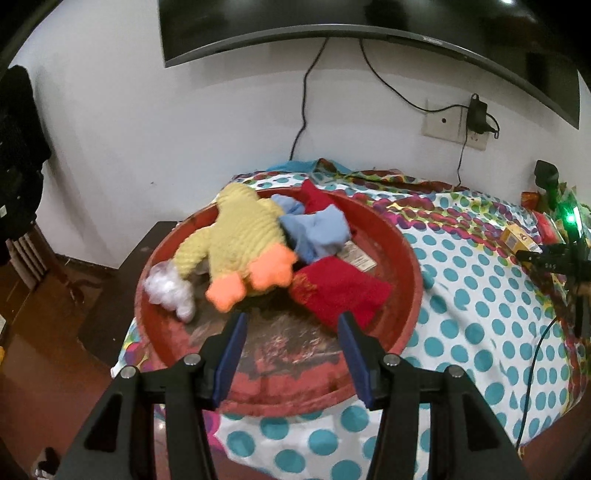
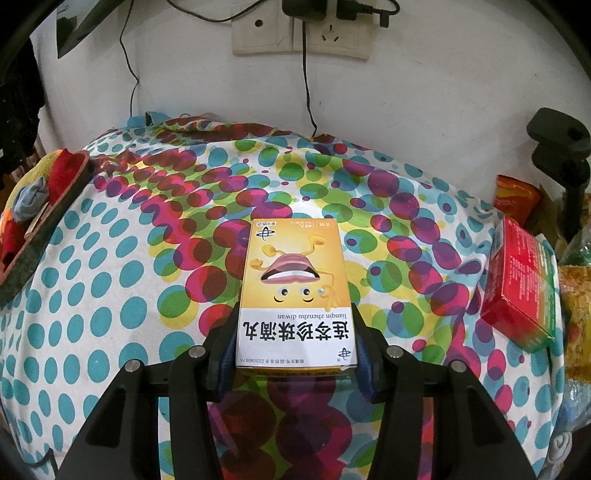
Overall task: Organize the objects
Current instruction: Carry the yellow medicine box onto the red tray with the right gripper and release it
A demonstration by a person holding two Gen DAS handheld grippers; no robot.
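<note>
A round red tray [image 1: 410, 258] sits on the dotted cloth [image 1: 480, 295]. It holds a yellow plush duck [image 1: 240, 229] with orange feet, a blue cloth [image 1: 314, 229], a red cloth [image 1: 340, 291] and a tuft of white stuffing [image 1: 170, 291]. My left gripper [image 1: 292, 319] hovers over the tray's near part, open, with nothing between its blue pads. In the right wrist view, my right gripper [image 2: 295, 308] is shut on a yellow medicine box [image 2: 295, 273], its pads pressing the box's two sides just above the cloth [image 2: 147, 258].
A red box [image 2: 521, 291] lies at the right edge of the cloth, with snack bags [image 2: 517, 199] behind it. The tray [image 2: 37, 236] shows at the far left. Wall sockets [image 2: 299, 33] with hanging cables and a television [image 1: 369, 22] are behind.
</note>
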